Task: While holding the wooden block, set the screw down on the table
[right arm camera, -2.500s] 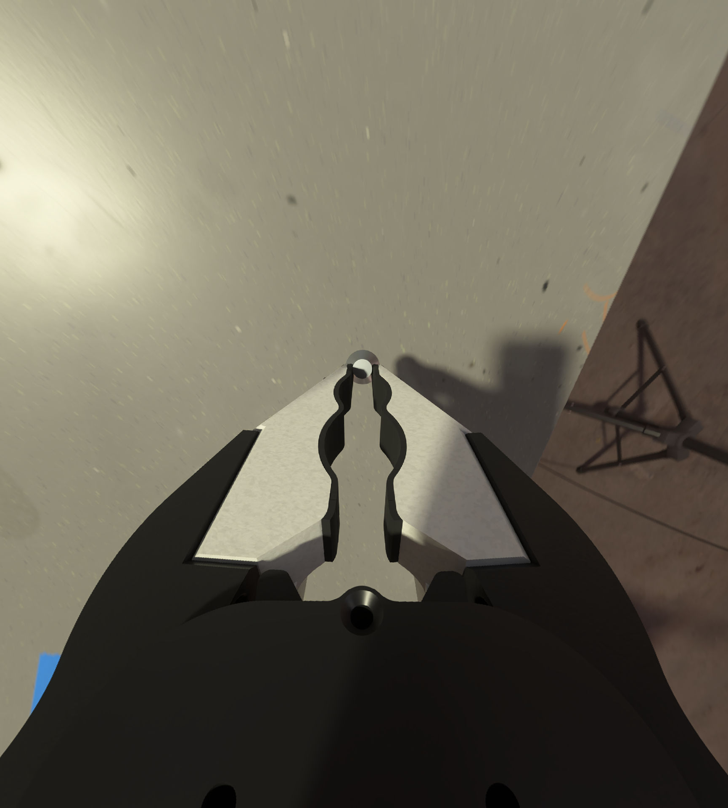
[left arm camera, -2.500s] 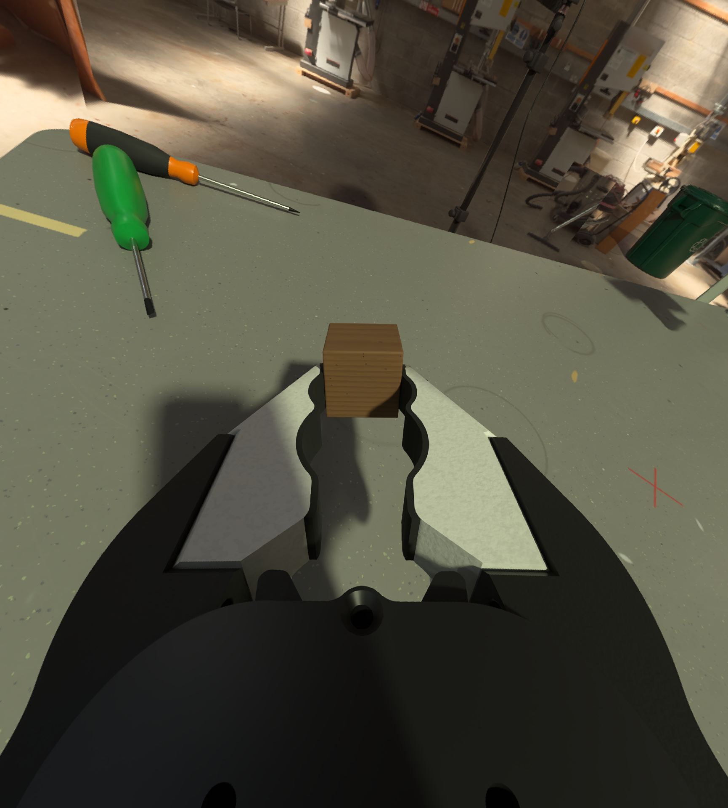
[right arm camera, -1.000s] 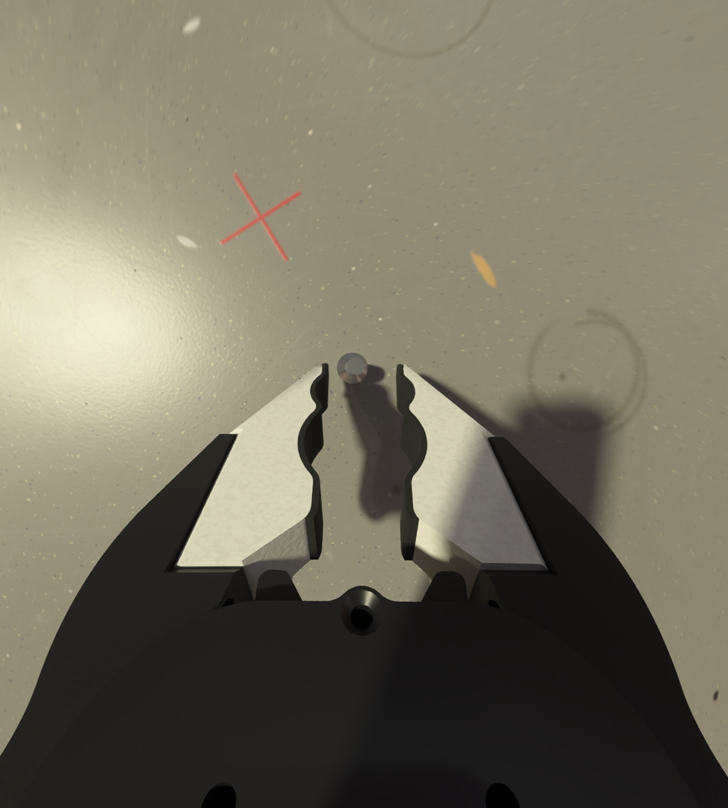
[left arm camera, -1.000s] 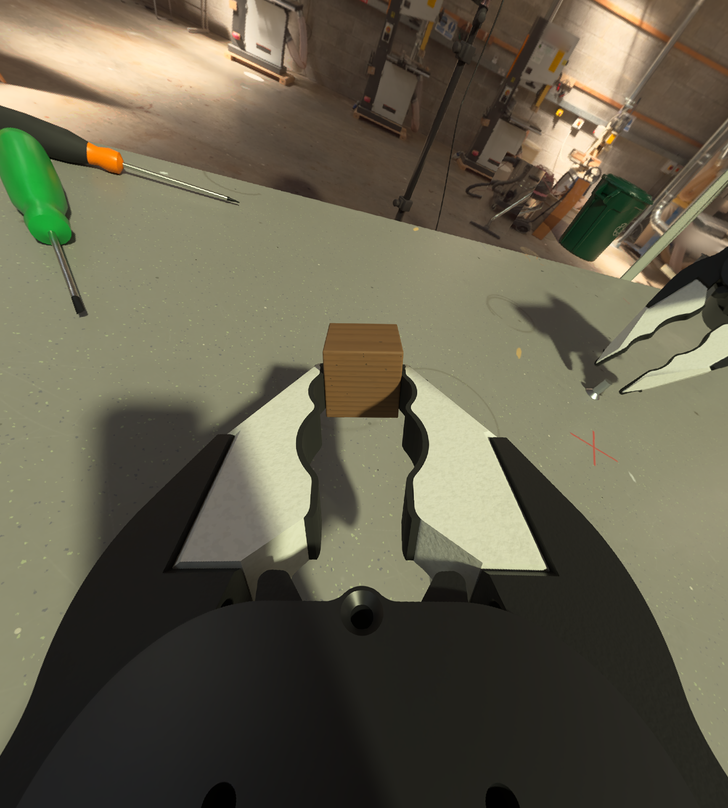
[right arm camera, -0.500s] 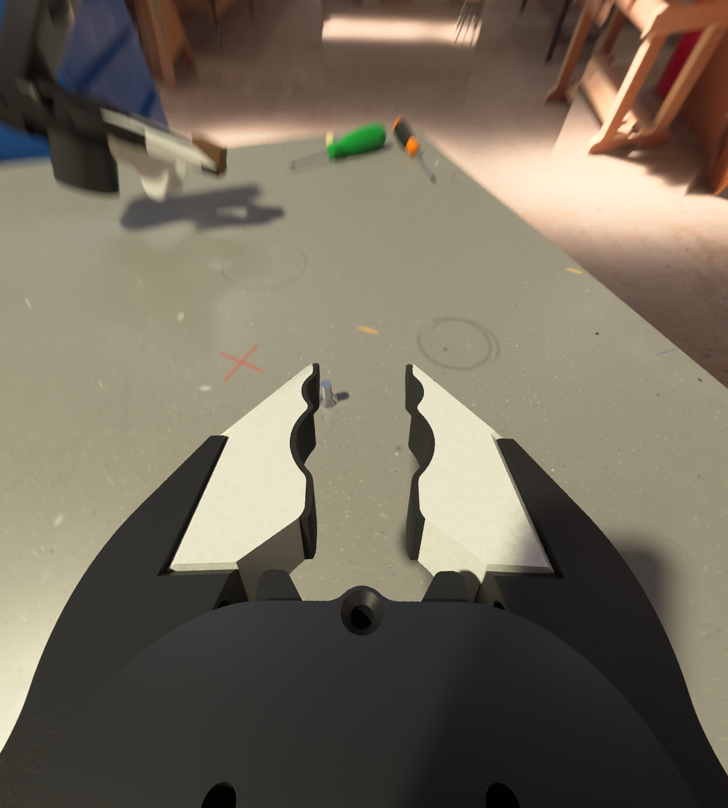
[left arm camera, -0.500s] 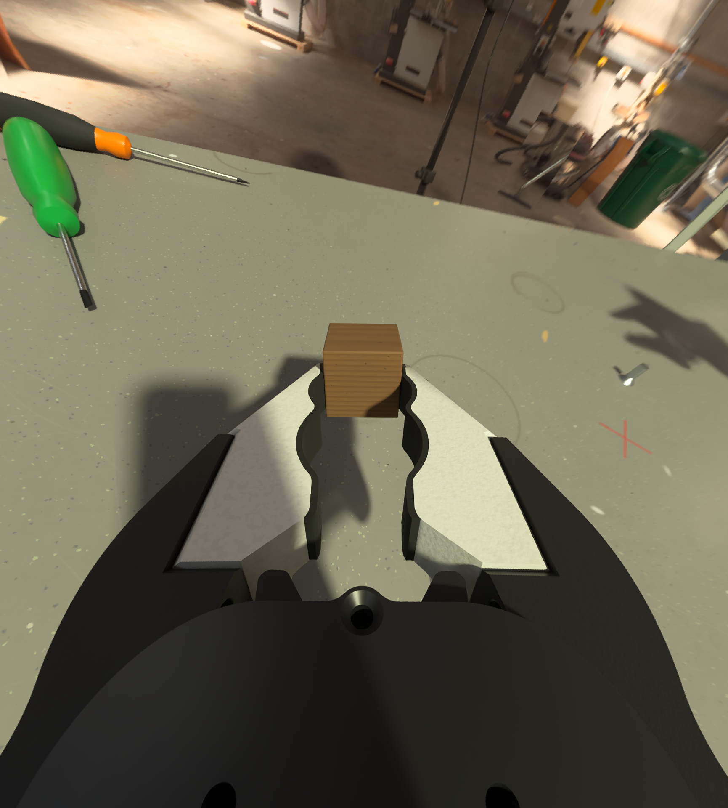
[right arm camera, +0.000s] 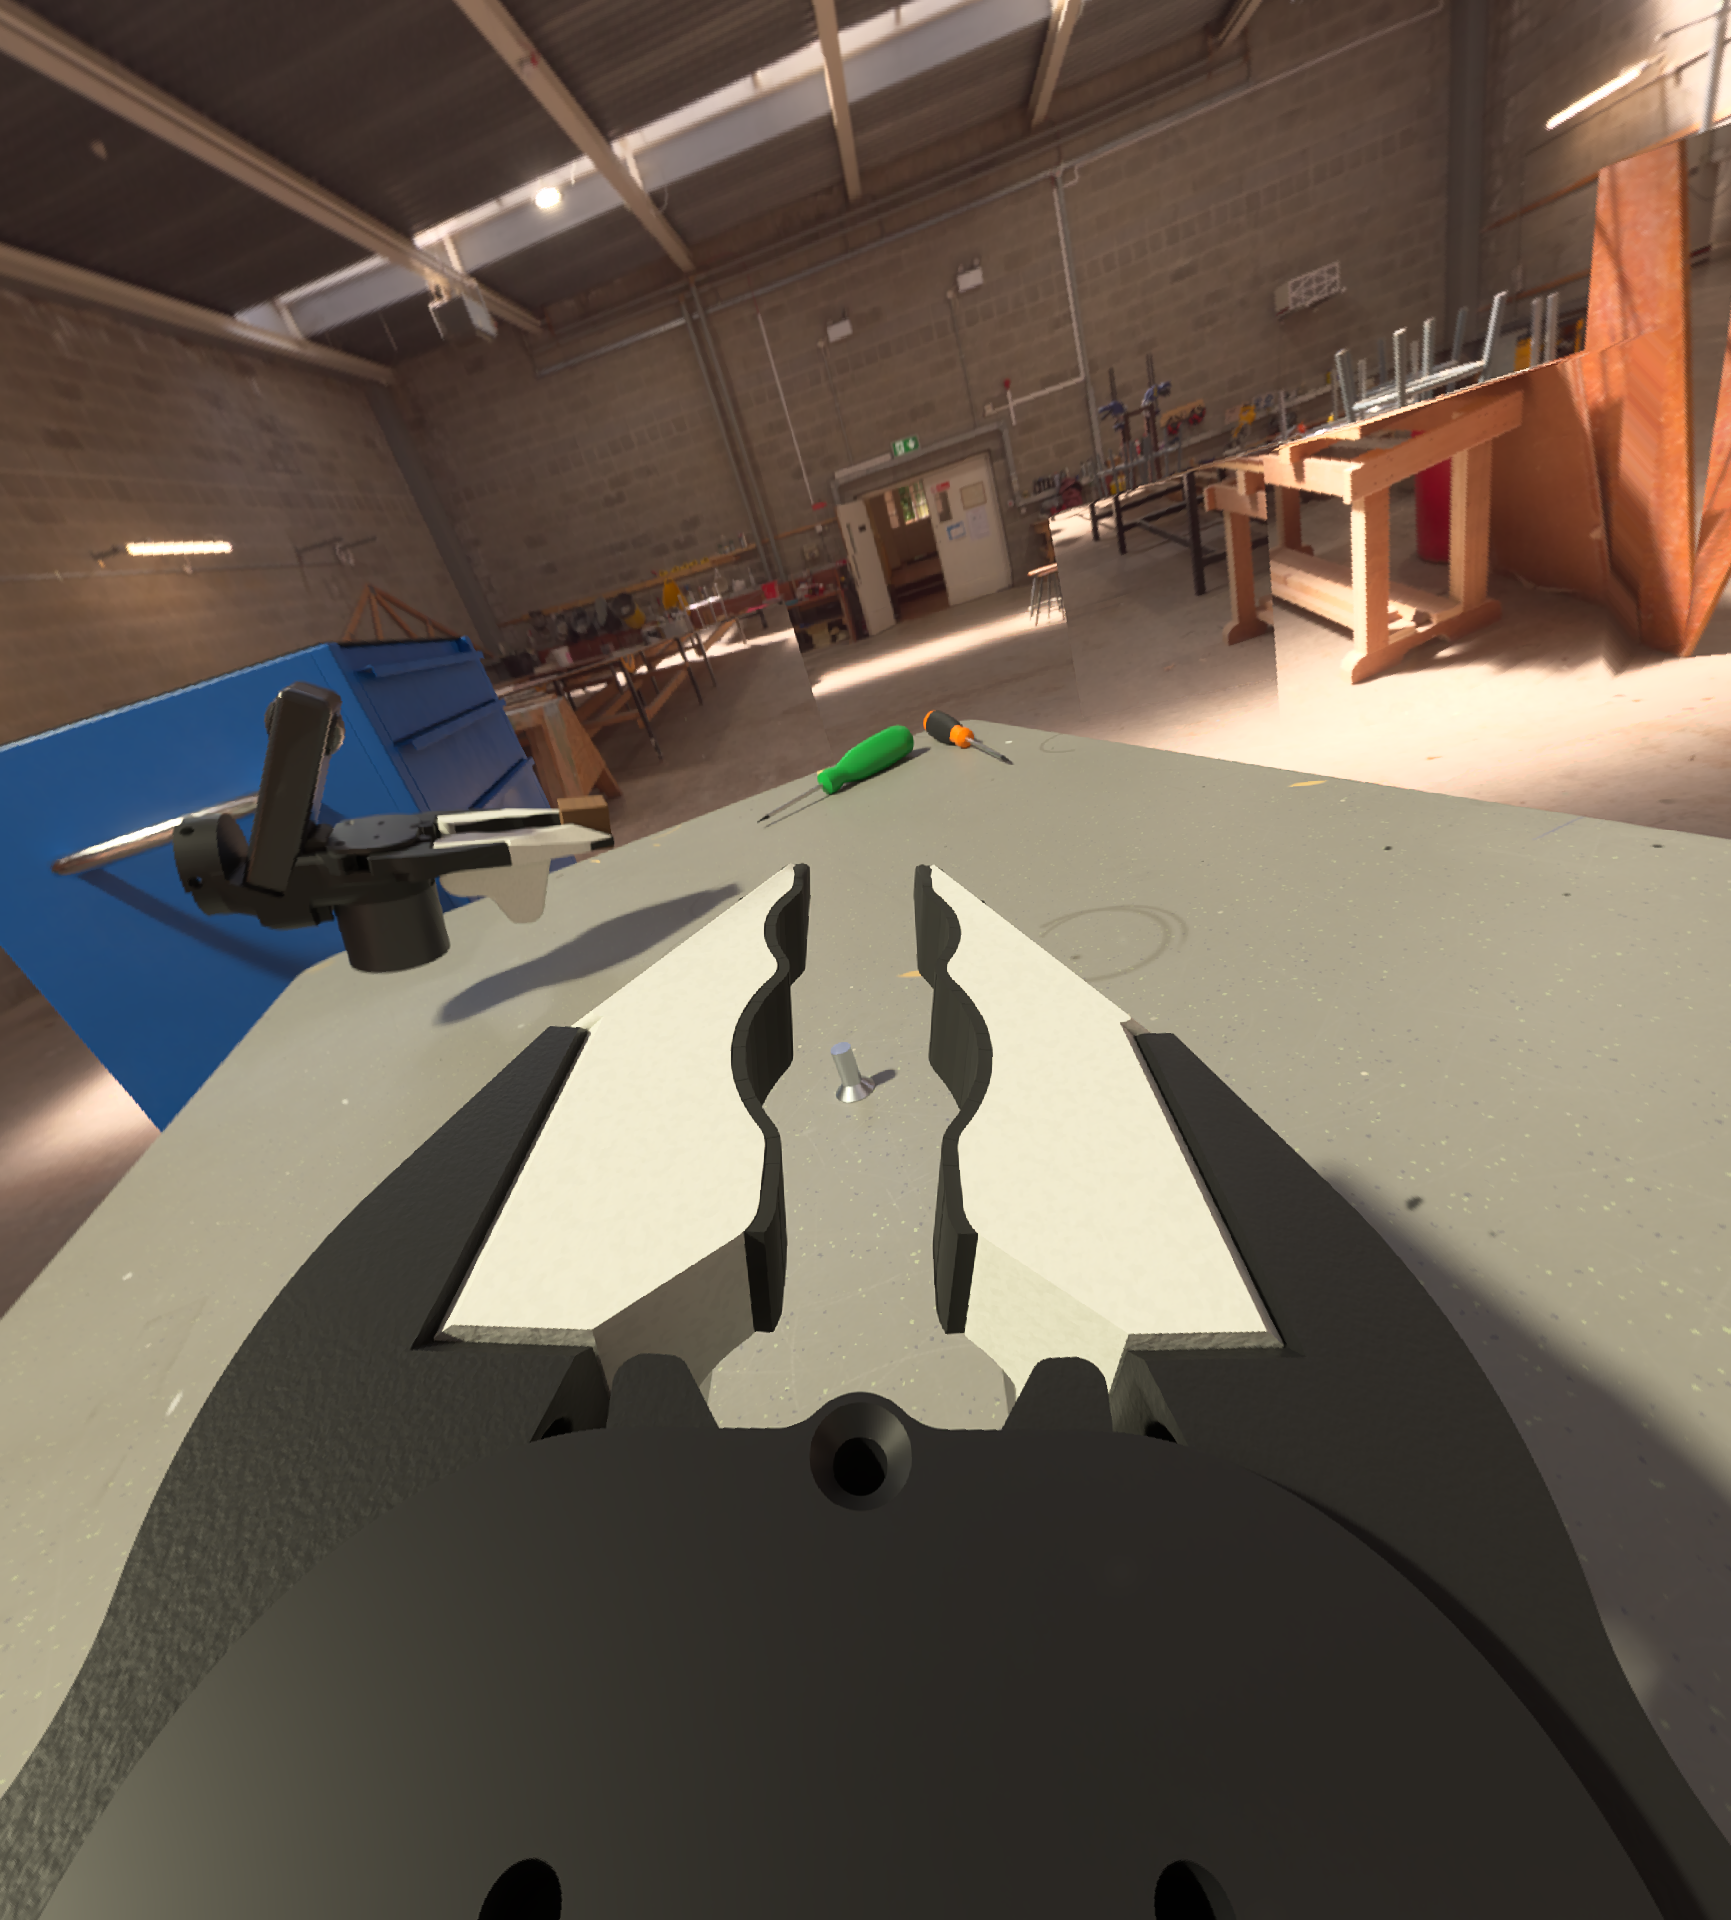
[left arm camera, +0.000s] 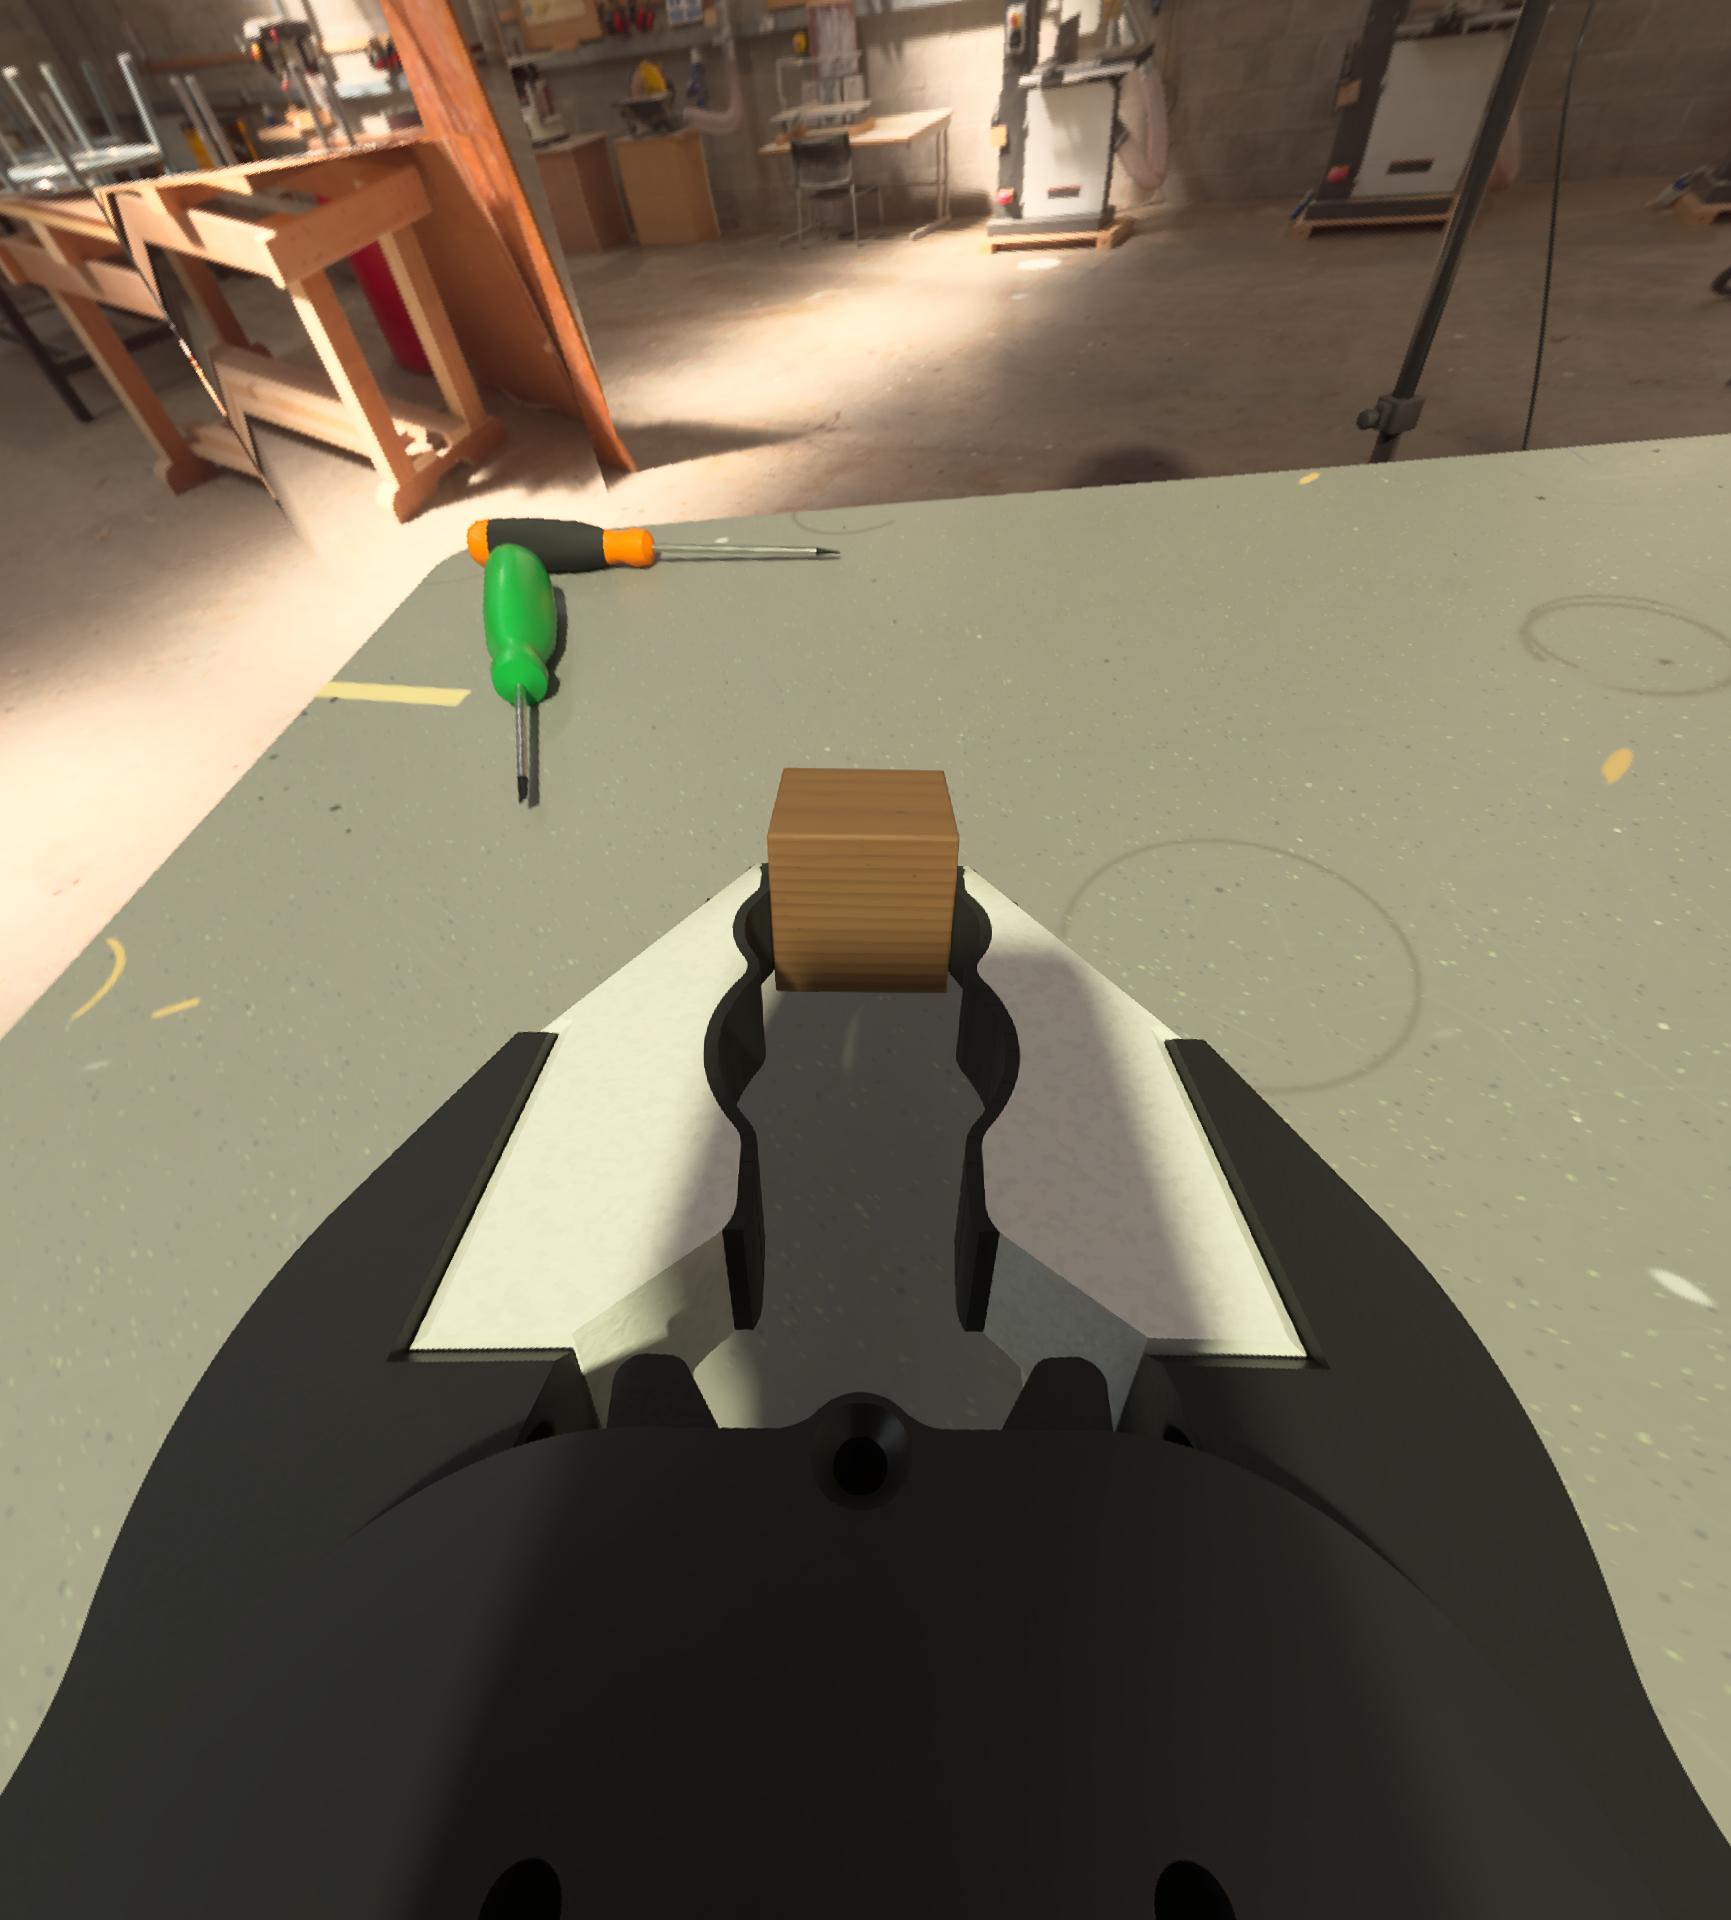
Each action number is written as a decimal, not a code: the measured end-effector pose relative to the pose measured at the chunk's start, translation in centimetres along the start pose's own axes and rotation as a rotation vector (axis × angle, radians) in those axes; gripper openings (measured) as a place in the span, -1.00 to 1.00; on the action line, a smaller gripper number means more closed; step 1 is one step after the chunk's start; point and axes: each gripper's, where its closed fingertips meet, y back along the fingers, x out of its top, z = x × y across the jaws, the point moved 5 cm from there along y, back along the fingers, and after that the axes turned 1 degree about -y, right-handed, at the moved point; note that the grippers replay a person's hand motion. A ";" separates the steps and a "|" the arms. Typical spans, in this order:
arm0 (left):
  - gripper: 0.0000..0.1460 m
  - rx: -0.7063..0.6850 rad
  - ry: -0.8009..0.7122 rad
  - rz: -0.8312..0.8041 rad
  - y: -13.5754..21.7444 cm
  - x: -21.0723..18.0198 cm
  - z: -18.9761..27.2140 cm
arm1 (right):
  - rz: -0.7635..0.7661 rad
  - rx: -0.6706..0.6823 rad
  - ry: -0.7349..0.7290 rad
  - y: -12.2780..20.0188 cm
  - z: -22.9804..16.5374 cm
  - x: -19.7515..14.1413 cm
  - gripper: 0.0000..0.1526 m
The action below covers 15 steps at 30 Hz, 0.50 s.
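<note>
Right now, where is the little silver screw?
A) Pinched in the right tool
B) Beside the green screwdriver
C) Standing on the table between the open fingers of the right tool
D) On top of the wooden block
C: the screw stands head-down on the table, free of the open right tool.

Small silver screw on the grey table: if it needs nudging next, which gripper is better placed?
Right. The right gripper is open and empty, with the small silver screw on the grey table between its fingers. The left gripper is shut on the brown wooden block.
</note>
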 end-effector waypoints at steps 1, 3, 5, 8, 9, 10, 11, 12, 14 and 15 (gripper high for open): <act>-0.56 0.007 0.005 -0.010 0.2 -0.1 0.4 | 0.008 -0.003 -0.010 0.2 0.1 0.1 -0.74; -0.56 0.021 -0.003 -0.040 0.3 -0.3 1.1 | 0.028 0.007 -0.036 0.8 0.3 0.3 -0.74; -0.56 0.038 -0.051 -0.069 0.1 -0.5 1.6 | 0.055 0.015 -0.060 1.4 0.5 0.6 -0.75; -0.56 0.034 -0.123 -0.136 -0.6 -0.9 2.3 | 0.083 0.024 -0.098 2.0 0.8 0.8 -0.75; -0.56 0.033 -0.138 -0.147 -0.8 -1.0 2.4 | 0.090 0.025 -0.105 2.1 0.9 0.9 -0.75; -0.56 0.031 -0.145 -0.154 -0.9 -1.1 2.5 | 0.094 0.024 -0.108 2.2 0.9 0.9 -0.76; -0.56 0.029 -0.144 -0.158 -0.9 -1.1 2.5 | 0.095 0.022 -0.109 2.2 0.9 0.9 -0.76; -0.56 0.028 -0.136 -0.157 -0.9 -1.1 2.4 | 0.094 0.019 -0.107 2.2 0.9 0.9 -0.76; -0.56 0.018 -0.106 -0.153 -0.9 -1.1 2.2 | 0.085 0.012 -0.104 2.1 0.9 0.8 -0.76; -0.56 0.008 -0.086 -0.156 -0.9 -1.1 2.1 | 0.080 0.008 -0.103 2.1 1.0 0.7 -0.76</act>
